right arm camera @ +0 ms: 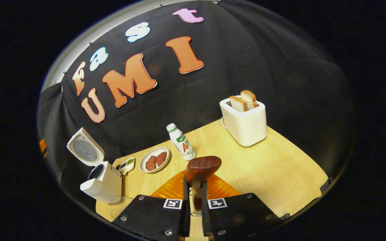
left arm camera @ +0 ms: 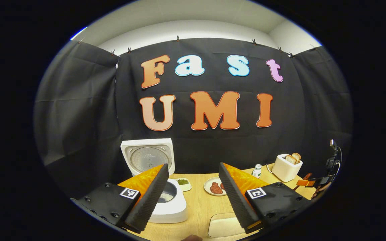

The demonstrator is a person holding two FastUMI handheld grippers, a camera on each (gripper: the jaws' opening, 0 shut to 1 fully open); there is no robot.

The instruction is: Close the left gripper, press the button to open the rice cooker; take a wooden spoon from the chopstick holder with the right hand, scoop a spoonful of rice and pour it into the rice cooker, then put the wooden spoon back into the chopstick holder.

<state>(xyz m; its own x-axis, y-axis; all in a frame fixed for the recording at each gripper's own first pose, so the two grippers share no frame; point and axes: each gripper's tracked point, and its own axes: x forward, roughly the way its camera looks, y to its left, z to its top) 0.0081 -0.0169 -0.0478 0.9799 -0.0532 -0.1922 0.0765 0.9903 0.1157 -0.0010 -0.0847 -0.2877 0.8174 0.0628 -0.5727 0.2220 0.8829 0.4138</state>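
With the wooden spoon [right arm camera: 202, 167] already clamped between the right gripper [right arm camera: 194, 197] jaws, bowl end sticking up past the fingertips, I'd judge the step in hand is either heading for the scoop or returning the spoon; can't tell if the bowl holds rice. Keep the bowl level during carry, tip only once it's over the pot opening. Rice cooker [right arm camera: 101, 180] sits at the worktop's [right arm camera: 280, 167] left edge, lid [left arm camera: 147, 155] already up, some rice visible in the inner pot in the left gripper view. Left gripper [left arm camera: 193, 192] jaws stand wide, holding nothing, hovering near the cooker; keep it out of the pour path. Chopstick holder not identifiable from either view. Outward along the back edge: small dish with green stuff [left arm camera: 183, 182], plate of meat [right arm camera: 154, 160], bottle [right arm camera: 181, 142], toaster [right arm camera: 245, 122] with two bread slices toward the right corner. Pale tray [left arm camera: 223, 226] at the near edge. Black cloth wall behind.
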